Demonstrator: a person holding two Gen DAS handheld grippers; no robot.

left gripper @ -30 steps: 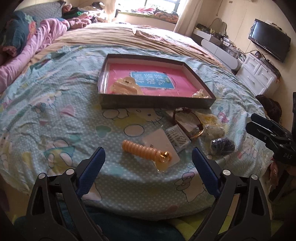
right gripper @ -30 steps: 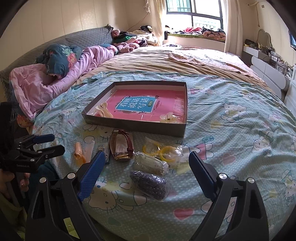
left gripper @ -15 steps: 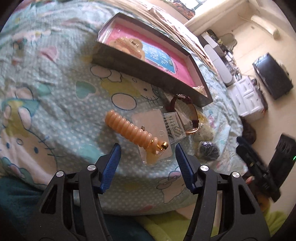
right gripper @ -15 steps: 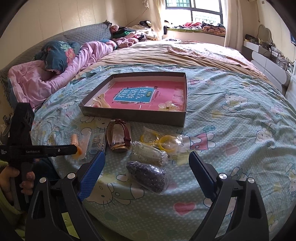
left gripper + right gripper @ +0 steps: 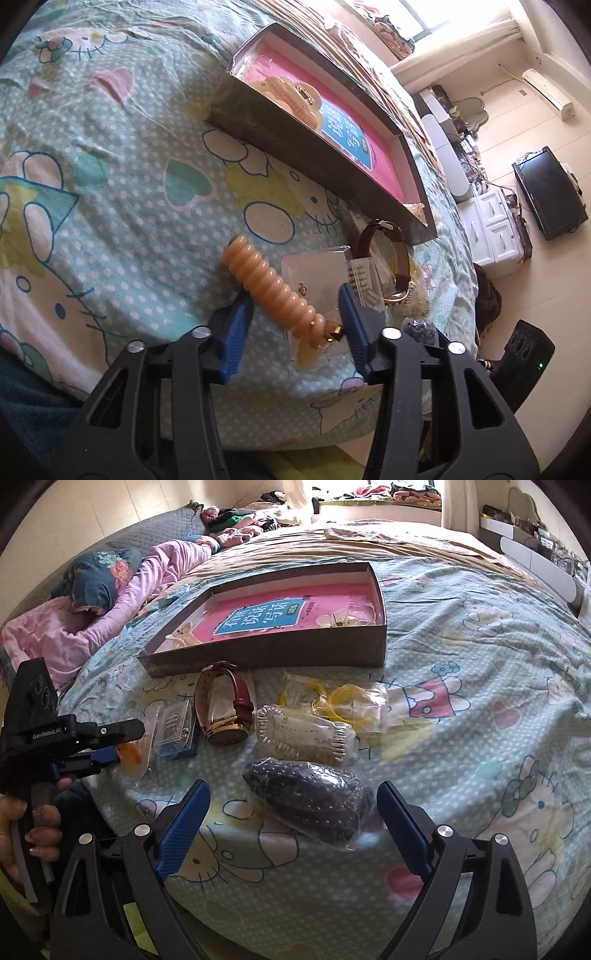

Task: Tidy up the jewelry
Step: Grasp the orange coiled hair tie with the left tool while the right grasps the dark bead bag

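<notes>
Evidently the pick was in hand: the left tool [image 5: 295, 306], half open, straddled the coil [image 5: 271, 286] on the bed [image 5: 110, 184], needing only to close, while the right tool [image 5: 293, 814] hung wide and empty.

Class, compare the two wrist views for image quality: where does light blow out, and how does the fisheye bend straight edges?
Left wrist view: the window at top right is blown out white, and the grey cardboard tray's long wall curves. Right wrist view: the far window glares too, the tray's front wall bows, and the clear-wrapped dark bead bundle shows plastic sheen.
</notes>
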